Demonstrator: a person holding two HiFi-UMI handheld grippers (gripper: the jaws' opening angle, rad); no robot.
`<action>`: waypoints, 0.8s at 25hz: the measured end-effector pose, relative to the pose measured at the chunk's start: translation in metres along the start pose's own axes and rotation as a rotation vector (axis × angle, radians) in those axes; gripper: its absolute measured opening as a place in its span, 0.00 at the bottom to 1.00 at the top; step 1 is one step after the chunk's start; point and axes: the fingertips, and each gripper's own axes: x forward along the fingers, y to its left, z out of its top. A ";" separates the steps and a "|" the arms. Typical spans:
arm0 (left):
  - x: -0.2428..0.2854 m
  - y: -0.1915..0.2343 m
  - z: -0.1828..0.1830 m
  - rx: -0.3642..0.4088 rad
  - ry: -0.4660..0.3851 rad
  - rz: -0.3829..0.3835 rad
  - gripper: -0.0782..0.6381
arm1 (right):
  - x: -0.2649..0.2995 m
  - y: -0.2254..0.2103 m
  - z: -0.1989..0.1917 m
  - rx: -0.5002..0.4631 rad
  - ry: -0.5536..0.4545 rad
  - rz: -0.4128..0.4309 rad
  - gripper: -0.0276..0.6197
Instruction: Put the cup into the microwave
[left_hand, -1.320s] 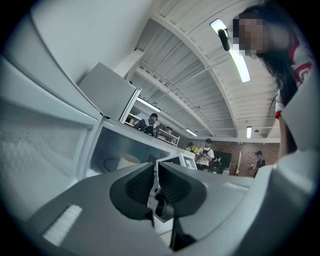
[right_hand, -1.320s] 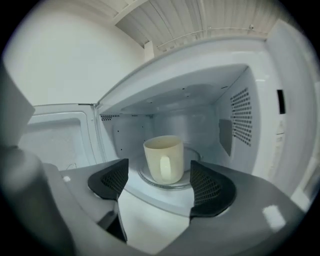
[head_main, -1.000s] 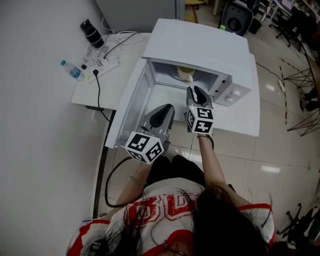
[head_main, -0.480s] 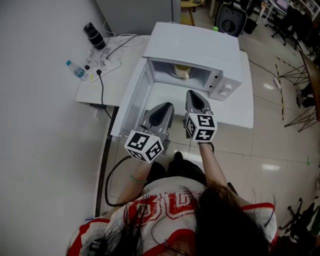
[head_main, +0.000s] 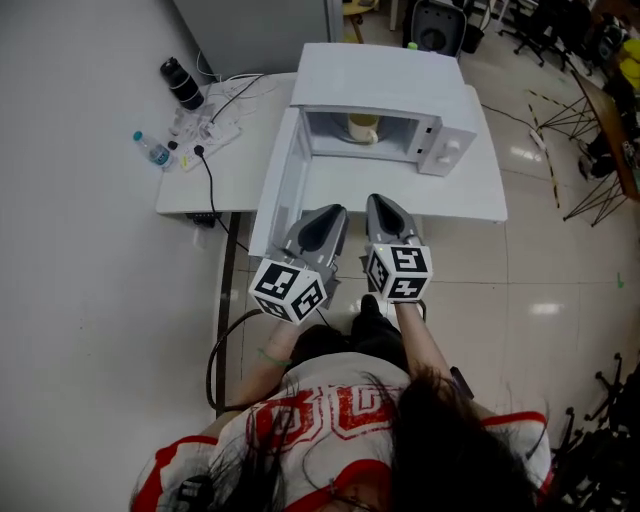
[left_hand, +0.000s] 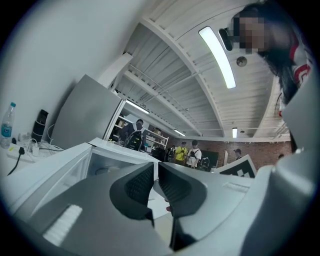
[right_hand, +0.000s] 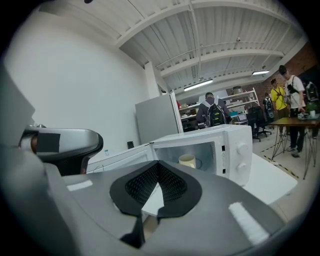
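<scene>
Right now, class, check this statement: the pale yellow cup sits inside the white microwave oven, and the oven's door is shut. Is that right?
Not quite. The pale yellow cup does sit inside the white microwave oven, but the oven's door is open, swung out to the left. The head view shows this, and the right gripper view also looks straight into the open cavity.

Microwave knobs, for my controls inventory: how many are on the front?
2. Both are on the microwave's front, right of the open cavity: the upper knob, and the lower knob directly beneath it. None appears hidden.
</scene>
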 end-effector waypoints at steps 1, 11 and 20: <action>-0.006 -0.001 -0.001 -0.002 0.004 -0.011 0.13 | -0.005 0.004 -0.002 0.003 -0.004 -0.012 0.05; -0.035 -0.011 -0.013 -0.039 0.037 -0.091 0.13 | -0.050 0.027 -0.021 0.013 0.004 -0.094 0.05; -0.029 -0.022 -0.014 -0.051 0.014 -0.069 0.13 | -0.061 0.024 -0.012 -0.018 0.005 -0.063 0.05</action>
